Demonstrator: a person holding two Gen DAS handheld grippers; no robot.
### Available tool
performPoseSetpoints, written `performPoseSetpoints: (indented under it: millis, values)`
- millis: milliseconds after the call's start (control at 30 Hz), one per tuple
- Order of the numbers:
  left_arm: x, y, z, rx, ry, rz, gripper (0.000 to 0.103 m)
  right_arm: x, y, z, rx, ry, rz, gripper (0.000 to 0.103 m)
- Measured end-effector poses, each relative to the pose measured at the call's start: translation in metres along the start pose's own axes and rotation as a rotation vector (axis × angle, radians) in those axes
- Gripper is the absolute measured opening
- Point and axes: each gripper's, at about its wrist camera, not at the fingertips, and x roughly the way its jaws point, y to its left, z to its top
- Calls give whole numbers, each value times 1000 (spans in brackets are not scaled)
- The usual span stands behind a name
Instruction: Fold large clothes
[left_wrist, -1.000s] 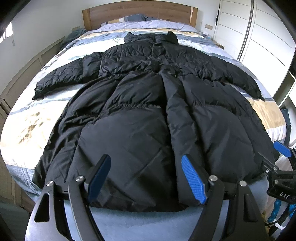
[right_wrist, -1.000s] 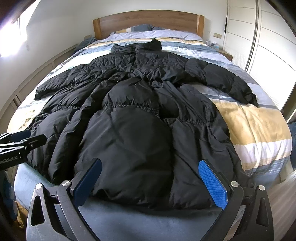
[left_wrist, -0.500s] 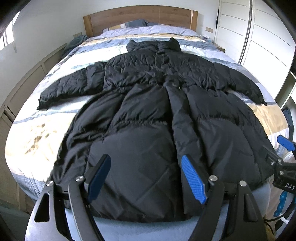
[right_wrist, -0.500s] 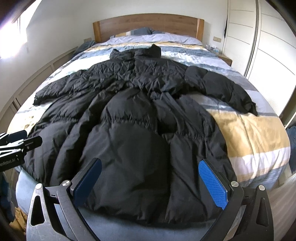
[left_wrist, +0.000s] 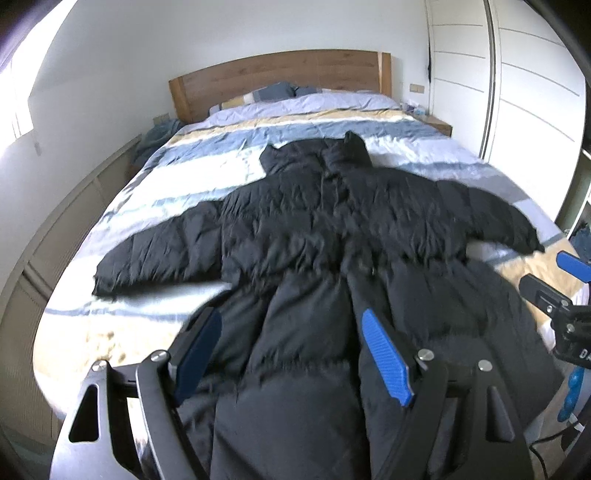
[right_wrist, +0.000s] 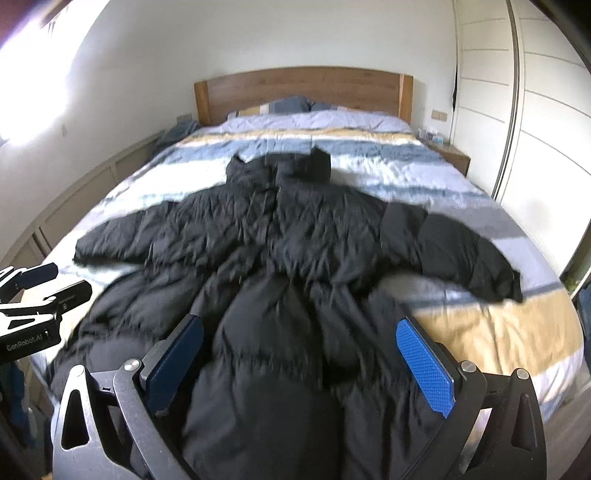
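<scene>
Left claw (left_wrist: 291, 354) and right claw (right_wrist: 299, 362): both spread, gripping nothing.
Black coat (left_wrist: 332, 258) lies flat on the bed (left_wrist: 155, 192), hem at foot edge, sleeves outstretched.

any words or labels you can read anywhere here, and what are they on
"GenRobot.AI": white letters on the black body of the left gripper, at the left edge of the right wrist view.
"DA", cut off by the picture's edge: white letters on the right gripper, in the left wrist view; the rest cannot be read.
No readable text shows on the black coat, the bed or the wardrobe.
</scene>
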Motion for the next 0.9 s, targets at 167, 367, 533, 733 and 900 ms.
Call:
performPoseSetpoints:
  millis: [167, 367, 533, 733, 900]
  values:
    - [27, 16, 47, -39, 26, -83, 78, 20, -20, 46, 70, -49, -12, 103]
    - [75, 39, 95, -123, 61, -103, 78, 72, -66, 90, 204, -52, -52, 103]
    - [115, 52, 112, -178, 81, -125, 78, 136, -128, 92, 400, 10, -102, 103]
    - [174, 61, 95, -190, 162, -79, 78, 195, -219, 44, 665, 108, -188, 103]
    - [219, 74, 69, -248, 261, -39, 78, 217, -288, -10, 885, 142, -230, 103]
